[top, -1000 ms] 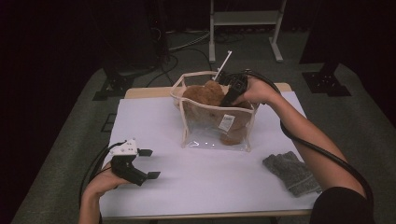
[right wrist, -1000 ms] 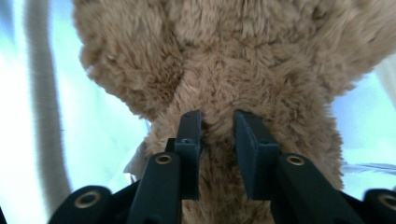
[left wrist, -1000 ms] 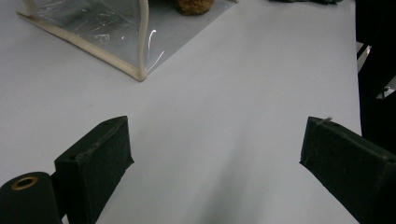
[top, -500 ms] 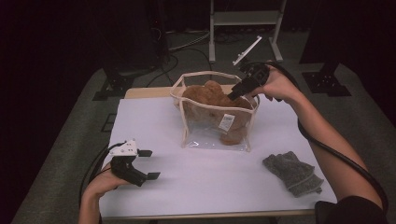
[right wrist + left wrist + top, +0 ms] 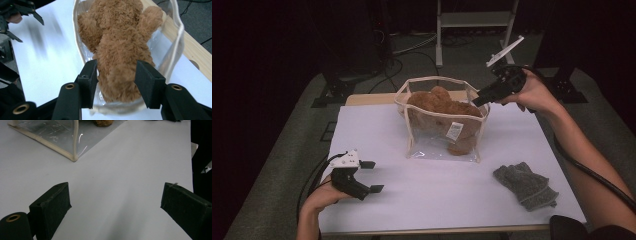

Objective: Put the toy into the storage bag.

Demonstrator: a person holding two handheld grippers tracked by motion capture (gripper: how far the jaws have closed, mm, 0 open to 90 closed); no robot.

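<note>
Resting on the white table [image 5: 437, 200], the clear bag [image 5: 442, 145] stands upright near the far edge with the brown plush bear [image 5: 447, 107] sitting inside it, head and one arm near the open rim. A grey cloth [image 5: 526, 186] lies on the table well apart from the bag, toward the right near corner. The right gripper [image 5: 477, 100] hangs just above and beside the bag's right rim; its jaws have just been opening and now stand partly apart, with nothing clamped between them, the bear seen beyond them in the right gripper view. The left gripper [image 5: 369, 176] rests on the near left of the table, jaws wide apart and empty. Risk, as a judgement: the bag is light and soft-walled, so a jaw catching the cream rim could tip it or drag it. The bear is fluffy, tan, compressible, and bears a white tag [image 5: 454, 131] pressed against the front wall.
</note>
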